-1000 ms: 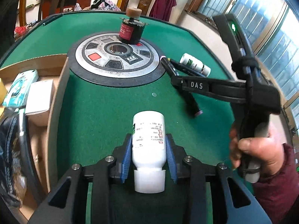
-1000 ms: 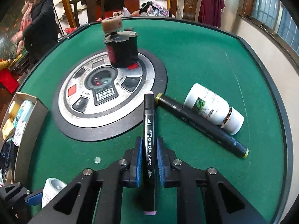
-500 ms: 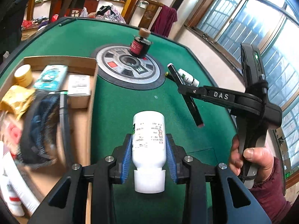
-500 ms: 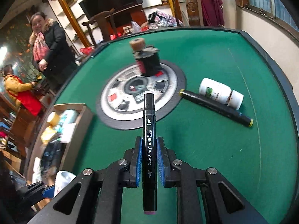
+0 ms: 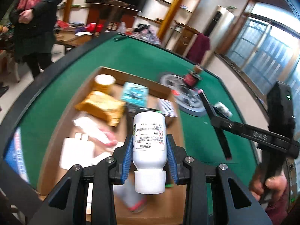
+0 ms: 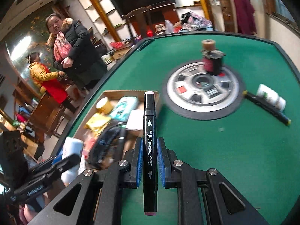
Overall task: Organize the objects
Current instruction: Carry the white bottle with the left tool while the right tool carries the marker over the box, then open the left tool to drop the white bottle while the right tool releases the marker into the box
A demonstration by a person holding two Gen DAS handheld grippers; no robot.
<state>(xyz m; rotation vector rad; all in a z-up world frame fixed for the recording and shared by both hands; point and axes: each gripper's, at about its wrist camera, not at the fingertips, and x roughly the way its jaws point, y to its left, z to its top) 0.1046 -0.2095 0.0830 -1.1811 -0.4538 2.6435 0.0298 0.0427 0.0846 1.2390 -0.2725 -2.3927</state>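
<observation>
My left gripper [image 5: 149,150] is shut on a white bottle [image 5: 149,136], cap toward the camera, held above a shallow cardboard box [image 5: 131,76] full of items. My right gripper [image 6: 150,157] is shut on a black art marker [image 6: 149,131] and holds it above the green table, beside the box [image 6: 120,92]. The right gripper and its marker also show in the left wrist view [image 5: 215,120]. The left gripper with the bottle shows blurred at the lower left of the right wrist view [image 6: 71,155].
A second black marker [image 6: 266,109] and a small white bottle [image 6: 271,98] lie on the green felt at the right. A dark jar [image 6: 212,61] stands on the round centre panel [image 6: 202,91]. Two people stand beyond the table's left edge.
Both grippers have swung left, from over the table middle to the cardboard box. The left gripper with the bottle is now over the box. Both grips are unchanged.
</observation>
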